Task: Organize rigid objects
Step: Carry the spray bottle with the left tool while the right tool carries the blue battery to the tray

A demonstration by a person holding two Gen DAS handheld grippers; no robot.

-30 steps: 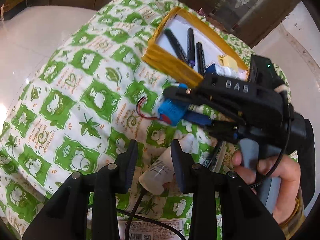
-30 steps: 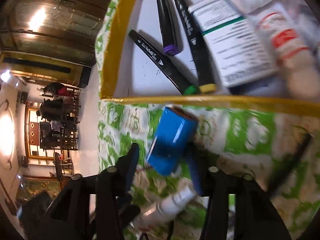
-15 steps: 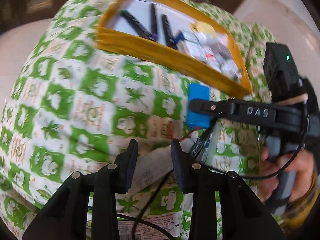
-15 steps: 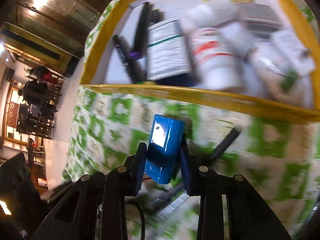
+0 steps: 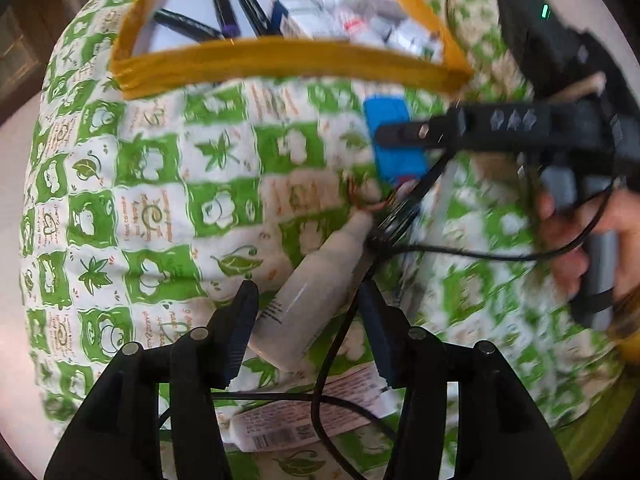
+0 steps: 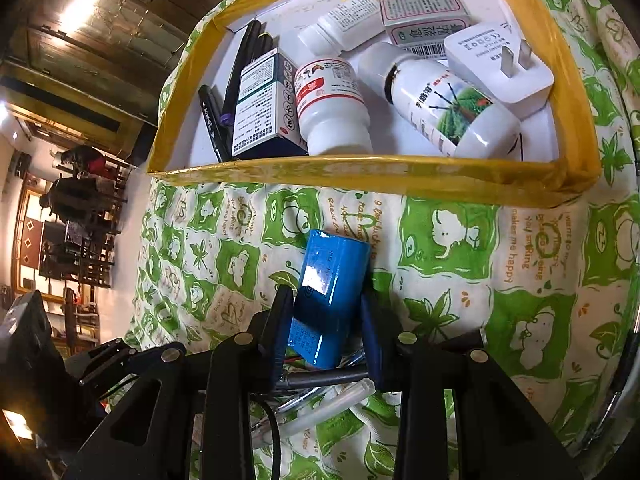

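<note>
My right gripper (image 6: 326, 312) is shut on a blue battery pack (image 6: 330, 292), held above the green-patterned cloth just in front of the yellow-edged box (image 6: 360, 170). The pack (image 5: 394, 140) and right gripper (image 5: 384, 136) also show in the left wrist view. My left gripper (image 5: 306, 320) is open around a white squeeze bottle (image 5: 308, 300) lying on the cloth. The box (image 5: 280, 60) holds black markers (image 6: 224, 92), white bottles (image 6: 332, 108), small cartons (image 6: 260, 100) and a white plug adapter (image 6: 500, 68).
A pink-labelled tube (image 5: 304, 412) and black cables (image 5: 332, 360) lie under my left gripper. Pens and a clear tube (image 6: 320, 404) lie on the cloth below the right gripper. The cloth-covered table drops off at the left toward a shiny floor.
The right gripper has carried the blue battery pack nearer the box's front wall. The left gripper has opened wider around the white bottle.
</note>
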